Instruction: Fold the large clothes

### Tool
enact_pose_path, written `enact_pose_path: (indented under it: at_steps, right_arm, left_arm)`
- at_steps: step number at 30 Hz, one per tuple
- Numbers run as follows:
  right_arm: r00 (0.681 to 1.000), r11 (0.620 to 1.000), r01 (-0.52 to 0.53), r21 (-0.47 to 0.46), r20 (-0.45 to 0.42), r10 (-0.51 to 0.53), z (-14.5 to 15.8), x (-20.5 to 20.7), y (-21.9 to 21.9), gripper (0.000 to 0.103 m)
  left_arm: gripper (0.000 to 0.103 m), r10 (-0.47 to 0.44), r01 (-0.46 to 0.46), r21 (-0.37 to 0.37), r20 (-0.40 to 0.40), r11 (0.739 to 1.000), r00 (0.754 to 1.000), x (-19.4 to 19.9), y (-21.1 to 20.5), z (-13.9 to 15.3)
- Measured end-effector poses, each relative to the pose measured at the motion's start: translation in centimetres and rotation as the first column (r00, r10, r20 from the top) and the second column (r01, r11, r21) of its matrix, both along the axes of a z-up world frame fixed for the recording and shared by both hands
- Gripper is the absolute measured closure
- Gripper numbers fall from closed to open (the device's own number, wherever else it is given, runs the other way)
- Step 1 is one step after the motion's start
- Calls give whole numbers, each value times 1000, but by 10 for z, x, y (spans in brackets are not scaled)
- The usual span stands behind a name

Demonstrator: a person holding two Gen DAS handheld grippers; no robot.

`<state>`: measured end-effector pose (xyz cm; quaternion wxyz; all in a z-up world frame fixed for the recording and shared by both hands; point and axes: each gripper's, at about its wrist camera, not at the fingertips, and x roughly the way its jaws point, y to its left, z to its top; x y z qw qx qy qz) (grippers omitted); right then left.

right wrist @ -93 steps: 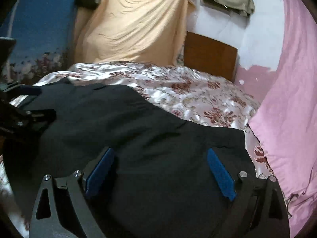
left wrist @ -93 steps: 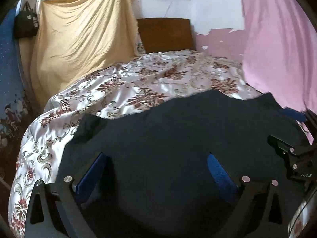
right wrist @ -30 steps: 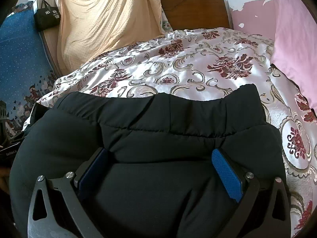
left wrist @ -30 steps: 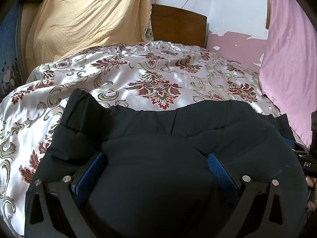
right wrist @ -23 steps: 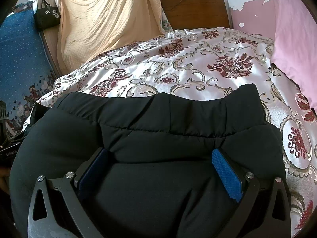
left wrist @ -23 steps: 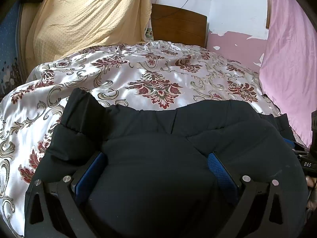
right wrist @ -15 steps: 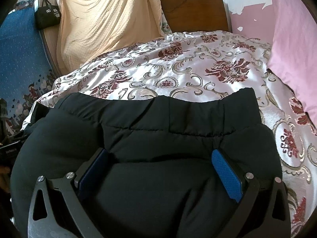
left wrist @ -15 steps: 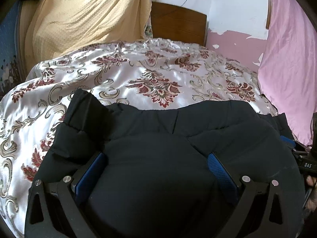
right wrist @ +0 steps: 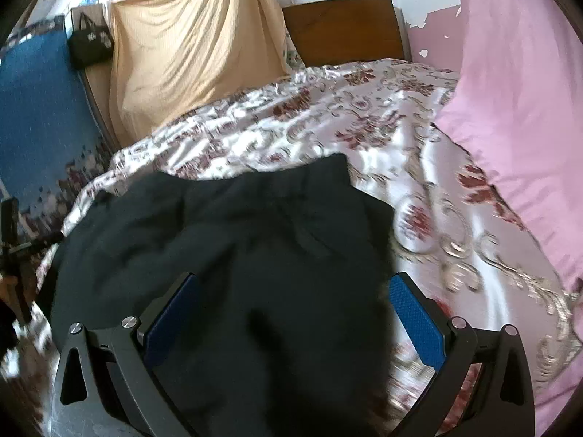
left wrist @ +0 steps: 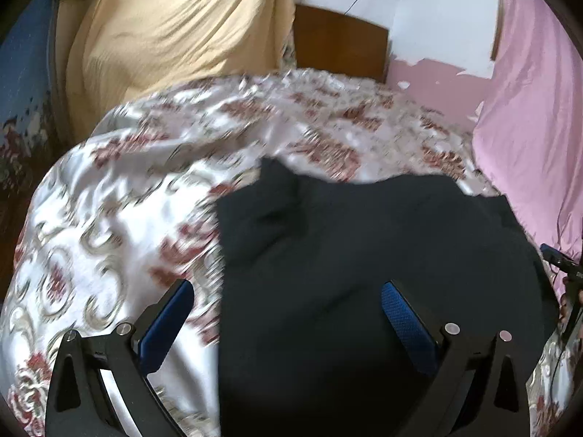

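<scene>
Two grippers, left gripper [left wrist: 284,313] and right gripper [right wrist: 291,309], fingers spread wide and gripping nothing, poised over opposite sides of one black padded jacket [right wrist: 237,255] lying doubled on the floral satin bedspread [left wrist: 109,218], likely ready for another fold.

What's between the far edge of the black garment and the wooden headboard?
Only the floral bedspread, with nothing lying on it, stretches from the black garment to the headboard. The right wrist view shows it best.
</scene>
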<state>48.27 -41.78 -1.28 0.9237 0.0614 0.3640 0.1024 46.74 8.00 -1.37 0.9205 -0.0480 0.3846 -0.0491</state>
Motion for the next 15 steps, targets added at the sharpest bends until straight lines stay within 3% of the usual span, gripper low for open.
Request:
enact_pose_path:
  at_steps: [7, 11, 15]
  right_arm:
    - [997, 999, 1, 48, -82, 3, -18, -2, -25, 1]
    - [988, 993, -30, 110, -147, 46, -31, 12, -25, 1]
    - [965, 980, -114, 163, -216, 148, -46, 28, -19, 1]
  left_arm:
    - [0, 51, -58, -87, -84, 995, 995, 0, 37, -23]
    - [0, 13, -23, -84, -123, 996, 992, 5, 35, -35]
    - [0, -43, 5, -184, -202, 983, 978, 17, 43, -53]
